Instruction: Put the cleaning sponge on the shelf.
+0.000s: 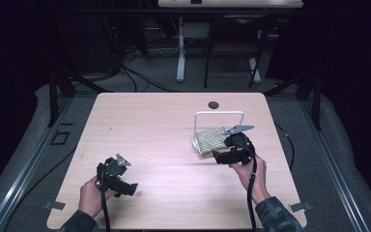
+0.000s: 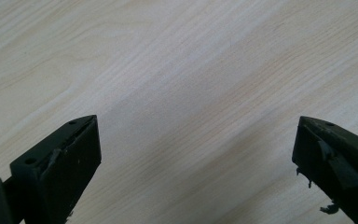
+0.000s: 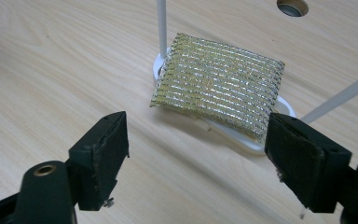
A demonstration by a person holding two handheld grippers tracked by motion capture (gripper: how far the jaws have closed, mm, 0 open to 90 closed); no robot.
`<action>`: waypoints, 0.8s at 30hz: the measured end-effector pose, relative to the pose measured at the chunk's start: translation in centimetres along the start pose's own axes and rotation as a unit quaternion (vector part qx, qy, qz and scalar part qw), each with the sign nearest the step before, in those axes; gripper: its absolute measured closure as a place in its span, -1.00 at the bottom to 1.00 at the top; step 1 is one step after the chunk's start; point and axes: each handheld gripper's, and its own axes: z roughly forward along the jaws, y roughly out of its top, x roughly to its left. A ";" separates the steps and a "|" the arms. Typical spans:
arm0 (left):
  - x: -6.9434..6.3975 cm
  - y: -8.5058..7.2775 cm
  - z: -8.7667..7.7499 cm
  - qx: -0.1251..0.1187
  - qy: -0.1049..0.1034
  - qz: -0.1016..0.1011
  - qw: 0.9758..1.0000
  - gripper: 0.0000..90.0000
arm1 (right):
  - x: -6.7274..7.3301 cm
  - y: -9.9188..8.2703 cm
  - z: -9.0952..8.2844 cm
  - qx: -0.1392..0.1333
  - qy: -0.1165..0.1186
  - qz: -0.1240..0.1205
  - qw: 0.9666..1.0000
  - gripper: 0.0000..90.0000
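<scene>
A square scouring pad (image 1: 209,139) with gold and silver stripes lies tilted on the white base (image 3: 244,139) of a small wire rack (image 1: 219,114) at the table's right. My right gripper (image 1: 216,156) hovers just in front of the pad, open; in the right gripper view its jaws (image 3: 196,130) stand wide apart with nothing between them, and the pad (image 3: 219,86) lies beyond their tips. My left gripper (image 1: 131,188) rests near the table's front left, open, over bare wood (image 2: 168,70), with nothing between its jaws (image 2: 198,126).
The light wooden table (image 1: 164,125) has a round cable hole (image 1: 213,104) behind the rack. The rack's thin white rods (image 3: 161,28) rise on either side of the pad. Another desk's legs and cables stand on the dark floor beyond.
</scene>
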 end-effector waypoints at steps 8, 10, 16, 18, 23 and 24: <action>-0.1 0.0 0.0 -0.001 0.002 0.001 1.000 -0.98 | 0.3 -1.3 -2.2 0.001 0.005 -0.020 1.000 -0.67; -0.1 0.0 0.0 -0.001 0.002 0.001 1.000 -0.98 | 0.3 -1.7 -2.7 0.000 0.004 -0.025 1.000 -0.68; -0.2 0.0 0.1 0.001 0.000 0.003 1.000 -0.98 | -0.2 -3.2 -4.2 -0.003 0.006 -0.022 1.000 -0.71; -0.2 0.0 0.1 0.002 0.001 0.003 1.000 -0.98 | -0.3 -3.8 -4.5 -0.001 0.004 -0.022 1.000 -0.74; -0.3 0.0 0.1 0.004 0.001 0.003 1.000 -0.98 | -0.8 -5.5 -5.1 0.009 0.001 -0.017 1.000 -0.80; -0.3 0.0 0.2 0.004 -0.001 0.003 1.000 -0.98 | -0.9 -5.9 -5.2 0.010 0.000 -0.017 1.000 -0.81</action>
